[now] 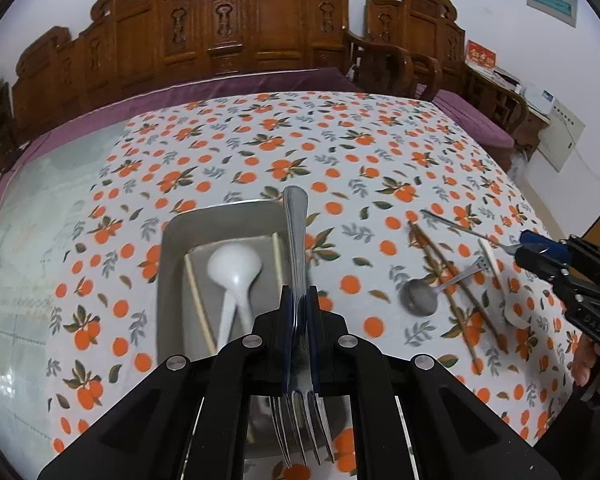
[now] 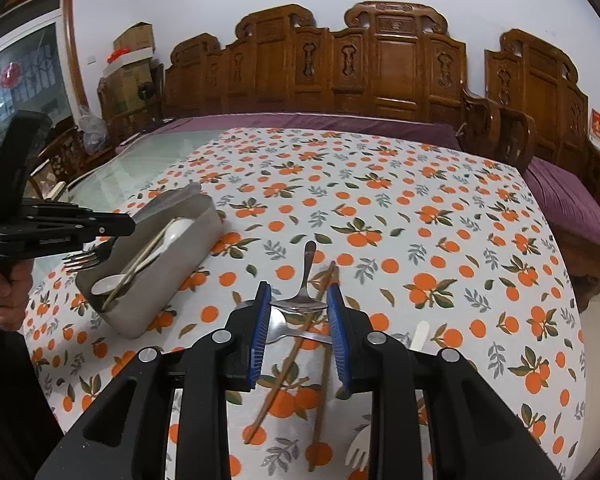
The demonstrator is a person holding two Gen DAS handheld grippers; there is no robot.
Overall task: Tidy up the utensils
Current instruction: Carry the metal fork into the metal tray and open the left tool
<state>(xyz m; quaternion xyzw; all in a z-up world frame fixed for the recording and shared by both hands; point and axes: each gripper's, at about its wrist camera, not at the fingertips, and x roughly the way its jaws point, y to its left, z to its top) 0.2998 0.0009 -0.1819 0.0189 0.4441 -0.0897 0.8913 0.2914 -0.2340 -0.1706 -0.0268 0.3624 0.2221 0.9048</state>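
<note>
Steel fork (image 1: 298, 280) clamped in left claw (image 1: 300, 300), tines toward camera, handle pointing away

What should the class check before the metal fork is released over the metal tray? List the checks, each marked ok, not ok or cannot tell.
1. Left gripper clamped on the metal fork: ok.
2. Fork over the metal tray: ok, along its right edge.
3. Tray has room beside the white spoon and chopsticks: ok.
4. Right gripper clear of tray: ok.
5. Right gripper holds a metal spoon: ok.
6. Fork's height above tray: cannot tell.
</note>
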